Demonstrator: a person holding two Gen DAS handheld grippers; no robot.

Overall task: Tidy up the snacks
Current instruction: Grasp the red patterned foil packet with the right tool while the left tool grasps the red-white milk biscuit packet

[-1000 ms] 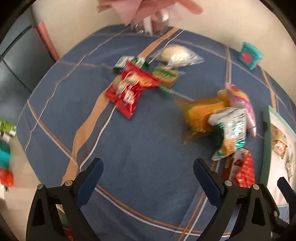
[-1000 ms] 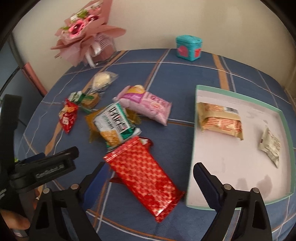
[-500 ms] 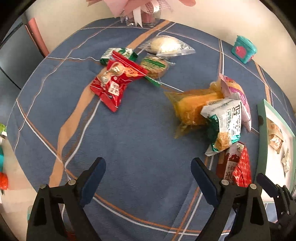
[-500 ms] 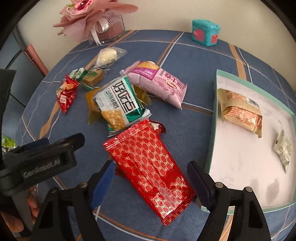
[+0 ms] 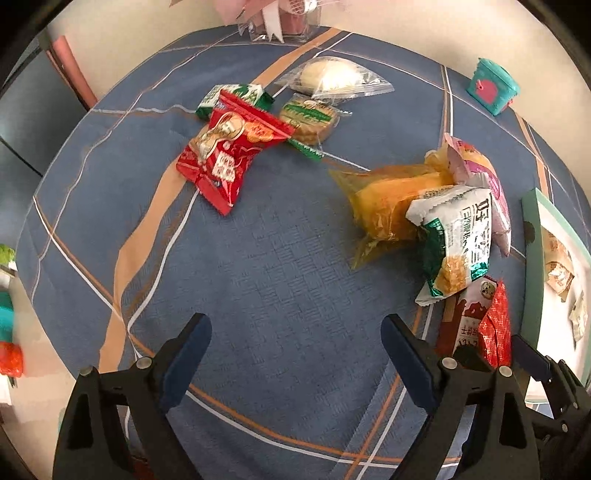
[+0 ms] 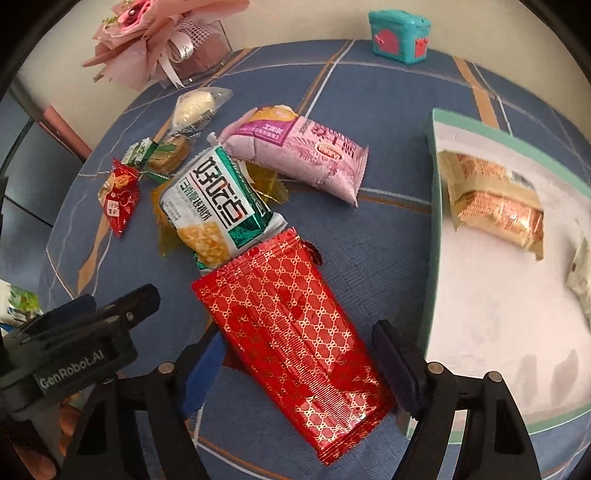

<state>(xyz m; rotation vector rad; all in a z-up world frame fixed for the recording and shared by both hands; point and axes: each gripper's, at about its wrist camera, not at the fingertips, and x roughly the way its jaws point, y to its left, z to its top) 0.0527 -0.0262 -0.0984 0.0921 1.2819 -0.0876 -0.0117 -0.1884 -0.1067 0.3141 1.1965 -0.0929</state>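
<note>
Right gripper [image 6: 299, 363] pointed steeply down at the blue plaid tablecloth [image 6: 376, 236], its two fingers straddling the lower part of the red patterned packet [image 6: 291, 328]. Its jaws had just been closing, yet they were spread at this moment: the left finger sat just beside the packet's left edge and the right finger near its right edge, and whether either pad touched the foil could not be told. That packet lay flat and slanted, its upper end tucked under the green-and-white snack bag [image 6: 218, 206], its lower right corner close to the rim of the mint-edged tray [image 6: 432, 258]. Inside the tray lay a gold-and-orange packet [image 6: 495, 203], with a small pale packet [image 6: 581, 280] at the far right edge.

Beyond the green-and-white bag rested a pink packet [image 6: 299, 158], and a yellow wrapper [image 6: 166, 218] showed beneath the bag. Farther left lay a small red packet [image 6: 118, 199], a round biscuit pack [image 6: 170, 155] and a clear bag with a white bun [image 6: 194, 107]. A pink bouquet [image 6: 162, 40] and a teal box [image 6: 400, 35] stood at the table's far edge.

Left gripper [image 5: 295, 362] hung over bare cloth with its jaws wide apart and nothing between them; its jaws too had narrowed slightly. In its view the red patterned packet [image 5: 495, 328] lay just beyond its right finger, well off to the right, with the right gripper's fingertip beside it.
</note>
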